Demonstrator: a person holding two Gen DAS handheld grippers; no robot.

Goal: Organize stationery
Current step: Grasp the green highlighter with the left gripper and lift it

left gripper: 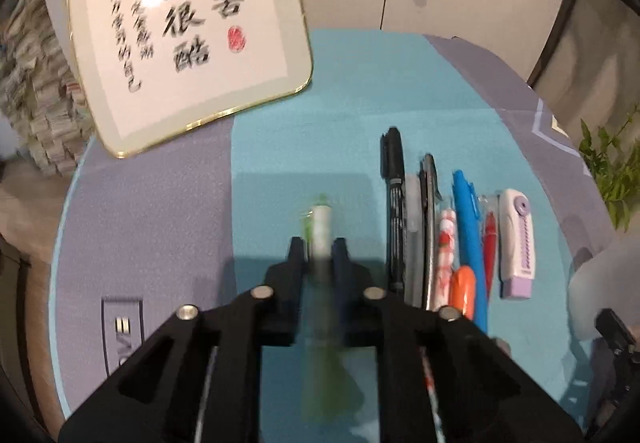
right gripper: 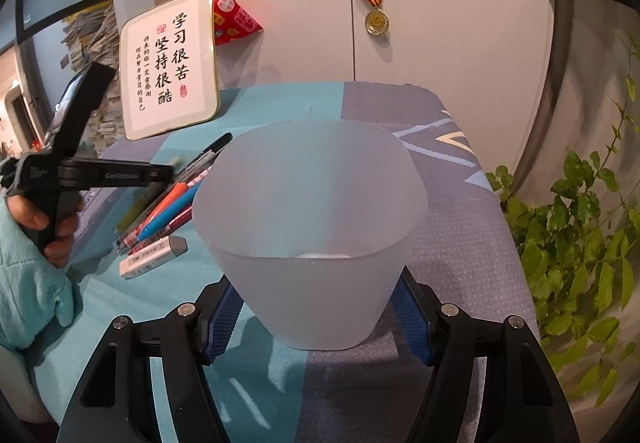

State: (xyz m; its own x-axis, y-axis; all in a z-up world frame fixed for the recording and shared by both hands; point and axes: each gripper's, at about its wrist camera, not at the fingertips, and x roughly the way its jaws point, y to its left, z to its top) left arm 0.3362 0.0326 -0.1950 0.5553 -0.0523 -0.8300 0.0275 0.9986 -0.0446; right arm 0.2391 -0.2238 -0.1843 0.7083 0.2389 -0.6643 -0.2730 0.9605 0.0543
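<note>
Now green pen (left gripper: 321,227) clamped in left gripper (left gripper: 319,245), pointing ahead

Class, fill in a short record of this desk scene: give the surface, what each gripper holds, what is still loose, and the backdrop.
surface: blue and purple cloth
left gripper: shut on a green and white pen
right gripper: shut on a frosted translucent plastic cup
loose: row of pens, white and lilac correction tape
backdrop: gold-rimmed calligraphy board, gold medal
</note>
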